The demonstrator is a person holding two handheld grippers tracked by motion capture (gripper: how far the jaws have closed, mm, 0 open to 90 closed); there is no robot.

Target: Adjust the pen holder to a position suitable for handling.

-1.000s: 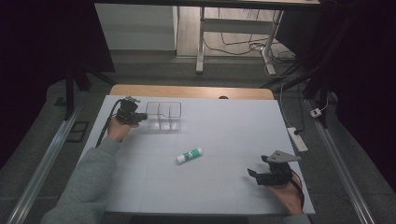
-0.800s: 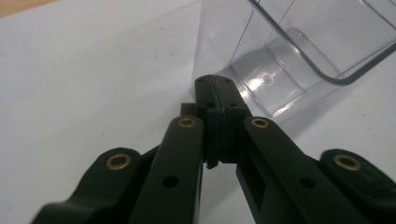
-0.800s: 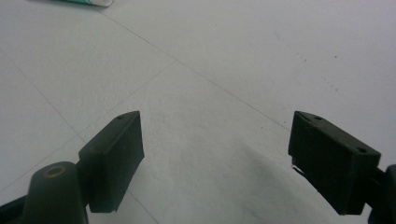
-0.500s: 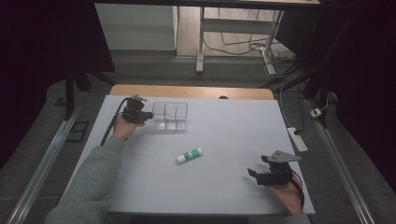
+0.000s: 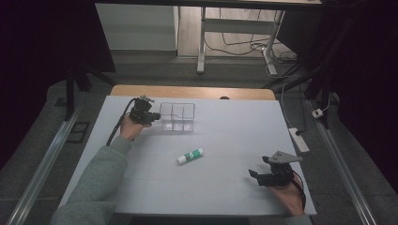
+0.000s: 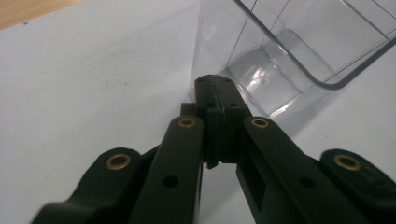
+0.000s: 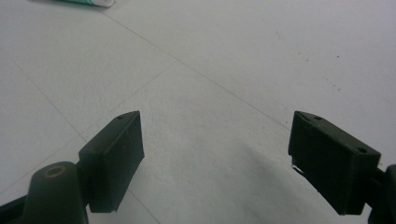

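Note:
A clear plastic organiser box (image 5: pixel 177 117) with several compartments stands at the back left of the white table (image 5: pixel 225 197). My left gripper (image 5: pixel 157 116) is shut, with its tips against the box's left side. In the left gripper view the shut jaws (image 6: pixel 215 81) meet at the box's (image 6: pixel 289 51) lower corner with nothing between them. A green and white glue stick (image 5: pixel 190 155) lies on its side at mid-table. My right gripper (image 5: pixel 253 176) rests at the near right, open and empty. In the right gripper view (image 7: pixel 215 135) its jaws stand wide over bare table, the glue stick (image 7: pixel 88 2) far off.
A wooden strip (image 5: pixel 187 91) runs along the table's far edge. A white power strip (image 5: pixel 298 139) lies on the floor at the right. A grey-sleeved forearm (image 5: pixel 98 183) reaches in from the near left. Dark floor and desk legs lie beyond.
The left gripper has moved right, and the clear box has slid right with it. The right gripper and the glue stick have stayed in place.

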